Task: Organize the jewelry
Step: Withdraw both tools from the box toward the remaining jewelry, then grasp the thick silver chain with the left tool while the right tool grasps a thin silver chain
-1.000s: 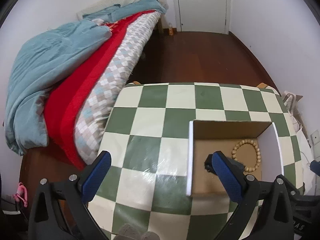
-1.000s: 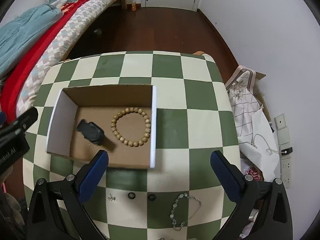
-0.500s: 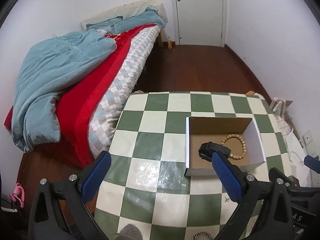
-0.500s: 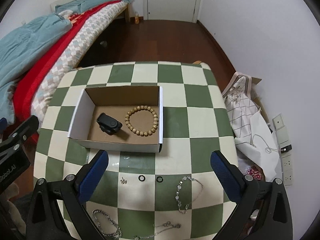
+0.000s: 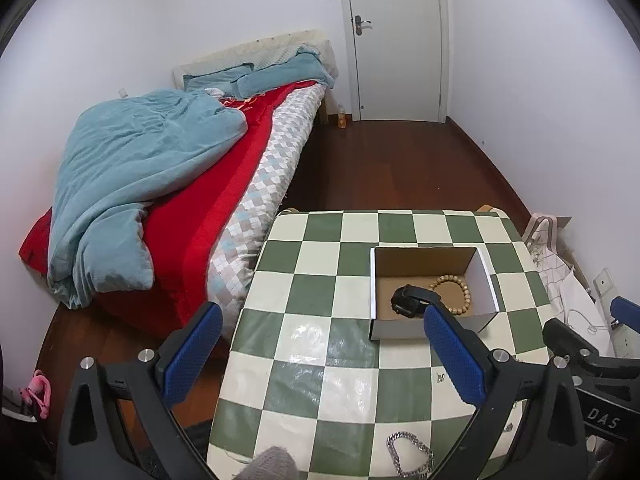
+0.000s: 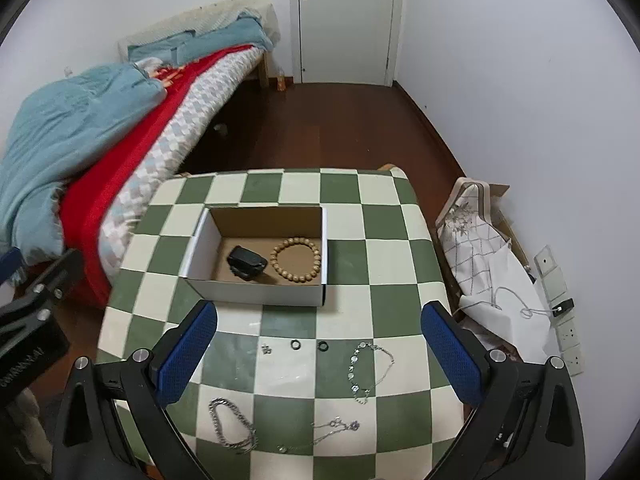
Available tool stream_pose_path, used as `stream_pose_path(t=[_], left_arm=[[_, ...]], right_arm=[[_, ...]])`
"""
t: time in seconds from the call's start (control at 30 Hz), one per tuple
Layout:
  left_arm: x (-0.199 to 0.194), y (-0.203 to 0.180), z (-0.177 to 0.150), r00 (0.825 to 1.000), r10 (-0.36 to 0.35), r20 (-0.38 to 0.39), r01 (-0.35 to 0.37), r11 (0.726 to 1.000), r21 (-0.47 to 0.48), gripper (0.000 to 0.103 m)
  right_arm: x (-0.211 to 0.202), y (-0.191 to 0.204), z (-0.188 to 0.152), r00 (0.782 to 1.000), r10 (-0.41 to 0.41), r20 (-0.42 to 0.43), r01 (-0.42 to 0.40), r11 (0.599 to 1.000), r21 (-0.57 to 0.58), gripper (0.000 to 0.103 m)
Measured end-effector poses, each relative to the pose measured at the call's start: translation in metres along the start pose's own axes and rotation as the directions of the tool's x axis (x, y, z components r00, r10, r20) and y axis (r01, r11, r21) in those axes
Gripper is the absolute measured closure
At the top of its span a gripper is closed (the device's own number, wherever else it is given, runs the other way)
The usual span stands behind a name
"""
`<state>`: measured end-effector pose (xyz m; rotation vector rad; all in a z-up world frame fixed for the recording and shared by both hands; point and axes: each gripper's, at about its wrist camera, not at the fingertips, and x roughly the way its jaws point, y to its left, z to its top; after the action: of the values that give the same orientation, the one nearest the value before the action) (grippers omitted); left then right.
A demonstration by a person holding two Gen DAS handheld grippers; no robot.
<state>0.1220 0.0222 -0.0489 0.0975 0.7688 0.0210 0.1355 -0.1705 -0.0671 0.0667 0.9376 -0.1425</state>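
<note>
A cardboard box (image 6: pixel 256 294) (image 5: pixel 396 329) sits on the checkered table (image 6: pixel 380 256). It holds a wooden bead bracelet (image 6: pixel 297 265) (image 5: pixel 452 294) and a black watch (image 6: pixel 246 263) (image 5: pixel 408 301). On the table nearer me lie two small black rings (image 6: pixel 308 345), an earring (image 6: pixel 265 349), a silver bead bracelet (image 6: pixel 366 366), a thick silver chain (image 6: pixel 232 430) (image 5: pixel 410 454) and a thin necklace (image 6: pixel 324 436). My right gripper (image 6: pixel 320 354) is open and empty, high above these pieces. My left gripper (image 5: pixel 320 354) is open and empty over the table's left part.
A bed (image 5: pixel 168 184) with a blue duvet and red blanket stands left of the table. A white bag (image 6: pixel 480 248) and cables lie on the floor at the right by the wall. A closed door (image 6: pixel 344 20) is at the back.
Both grippers have pulled back and risen away from the box. More of the room and the loose jewelry at the table's near edge have come into view.
</note>
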Motion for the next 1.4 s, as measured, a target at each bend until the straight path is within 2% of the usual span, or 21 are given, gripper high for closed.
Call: stream_pose_path(t=[0.1,0.2,0.33,0.37,0.4,0.43,0.47,0.53,0.63,0.7,0.73,0.77,0.83,0.93,1.0,1.07,1.13,1.23,1.3,1.37,1.4], left_arm=[[-0.003,0.002,-0.008,1.0,0.01,-0.008,-0.01,1.0,0.0,0.0],[0.003,0.003,-0.025,0.998,0.047,-0.04,-0.046,0.999,0.012,0.0],[0.03,-0.002,-0.061,0.985,0.049,-0.163,-0.049,0.999,0.007,0.0],[0.038,-0.005,-0.073,0.978,0.04,-0.204,-0.039,0.999,0.006,0.0],[0.049,-0.01,-0.086,0.969,0.023,-0.247,-0.021,1.0,0.009,0.0],[0.058,-0.014,-0.095,0.958,0.007,-0.285,-0.004,1.0,0.011,0.001],[0.072,-0.02,-0.11,0.94,-0.01,-0.342,0.016,1.0,0.013,0.001],[0.09,-0.028,-0.128,0.913,-0.045,-0.404,0.051,0.999,0.004,0.002],[0.115,-0.044,-0.155,0.866,-0.091,-0.491,0.1,0.995,-0.006,0.018],[0.126,-0.055,-0.165,0.848,-0.091,-0.522,0.115,0.993,0.015,0.025],[0.129,-0.06,-0.169,0.846,-0.088,-0.527,0.121,0.992,0.027,0.025],[0.127,-0.064,-0.168,0.862,-0.095,-0.498,0.124,0.992,0.027,0.026],[0.126,-0.073,-0.17,0.866,-0.097,-0.491,0.141,0.989,0.054,0.027],[0.121,-0.084,-0.173,0.876,-0.124,-0.465,0.182,0.98,0.08,0.043],[0.117,-0.089,-0.175,0.88,-0.152,-0.45,0.212,0.973,0.086,0.079],[0.116,-0.095,-0.175,0.88,-0.151,-0.45,0.221,0.969,0.107,0.097],[0.115,-0.096,-0.177,0.882,-0.148,-0.448,0.22,0.969,0.113,0.097],[0.114,-0.09,-0.177,0.885,-0.15,-0.441,0.21,0.973,0.092,0.097],[0.112,-0.087,-0.18,0.885,-0.156,-0.439,0.209,0.975,0.074,0.097],[0.107,-0.083,-0.176,0.887,-0.162,-0.431,0.212,0.975,0.069,0.097],[0.11,-0.076,-0.166,0.888,-0.166,-0.43,0.214,0.975,0.066,0.097]], right_arm=[[-0.01,-0.002,-0.006,1.0,0.022,-0.002,-0.022,1.0,0.018,0.0],[-0.006,-0.012,-0.019,0.997,0.052,-0.049,-0.049,0.997,0.062,0.0],[0.021,-0.035,-0.049,0.988,0.015,-0.152,0.003,0.993,0.12,0.001],[0.03,-0.041,-0.06,0.984,0.014,-0.18,0.011,0.99,0.138,0.005],[0.037,-0.047,-0.069,0.979,0.022,-0.201,0.01,0.988,0.157,0.01],[0.047,-0.054,-0.08,0.972,0.029,-0.232,0.011,0.985,0.173,0.026],[0.056,-0.059,-0.089,0.964,0.029,-0.264,0.02,0.983,0.18,0.039],[0.07,-0.068,-0.105,0.948,0.037,-0.315,0.028,0.979,0.2,0.043],[0.086,-0.079,-0.125,0.934,0.026,-0.356,0.052,0.977,0.208,0.044],[0.093,-0.085,-0.134,0.927,0.025,-0.373,0.065,0.972,0.227,0.044],[0.096,-0.09,-0.14,0.923,0.028,-0.383,0.071,0.968,0.24,0.043],[0.099,-0.092,-0.143,0.92,0.032,-0.392,0.074,0.965,0.252,0.043],[0.105,-0.098,-0.149,0.915,0.049,-0.401,0.071,0.958,0.278,0.043],[0.115,-0.1,-0.156,0.909,0.07,-0.411,0.061,0.953,0.296,0.043],[0.122,-0.099,-0.16,0.905,0.075,-0.42,0.058,0.953,0.296,0.043],[0.127,-0.095,-0.165,0.903,0.083,-0.42,0.047,0.956,0.29,0.043],[0.131,-0.088,-0.168,0.904,0.067,-0.422,0.052,0.963,0.264,0.043],[0.131,-0.069,-0.169,0.92,-0.008,-0.392,0.078,0.983,0.165,0.044],[0.129,-0.056,-0.17,0.93,-0.036,-0.367,0.079,0.991,0.105,0.06],[0.127,-0.047,-0.17,0.937,-0.032,-0.348,0.063,0.995,0.08,0.096],[0.127,-0.044,-0.169,0.937,-0.029,-0.348,0.058,0.995,0.075,0.097]])
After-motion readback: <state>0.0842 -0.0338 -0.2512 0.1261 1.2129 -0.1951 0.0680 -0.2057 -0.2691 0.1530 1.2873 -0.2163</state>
